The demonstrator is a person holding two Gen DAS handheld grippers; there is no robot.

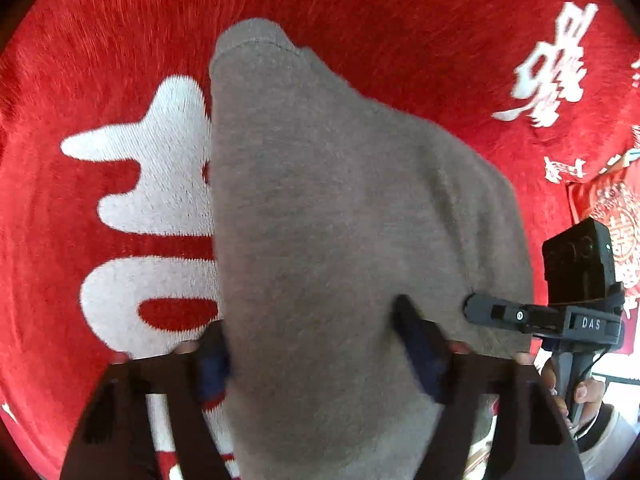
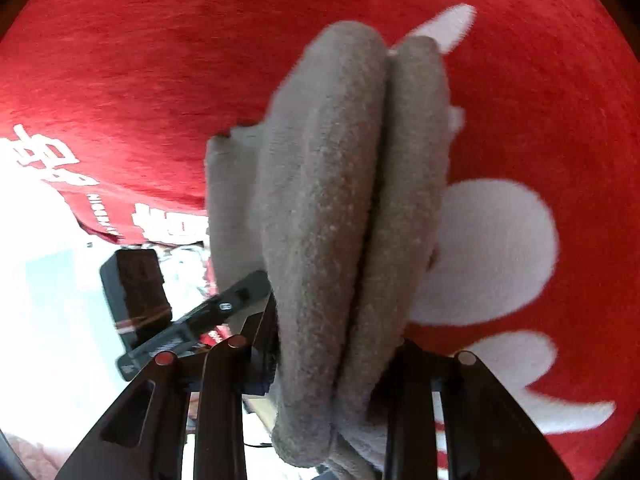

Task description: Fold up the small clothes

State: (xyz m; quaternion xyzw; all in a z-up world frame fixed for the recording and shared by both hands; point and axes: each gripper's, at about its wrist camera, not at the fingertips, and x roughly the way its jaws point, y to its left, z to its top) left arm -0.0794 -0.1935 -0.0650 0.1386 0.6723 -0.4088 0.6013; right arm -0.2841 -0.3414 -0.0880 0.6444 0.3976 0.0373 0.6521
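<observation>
Both grippers are on the grey garment (image 1: pixel 320 208) now, and it fills the centre of both views over the red cloth with white lettering (image 1: pixel 152 184). In the left wrist view the left gripper (image 1: pixel 316 352) straddles the lower end of the fabric: its 2 fingers sit either side and appear to pinch it, so I judge it grasping the garment. The garment's long axis runs from bottom centre up to the hem at the upper left of centre. At the right edge, the right gripper (image 1: pixel 480 310) touches the garment's lower right edge. In the right wrist view the right gripper (image 2: pixel 336 360) is clenched on 2 doubled layers bulging upward. Both hands hold the same near end, so the next fold likely carries it toward the far hem.
</observation>
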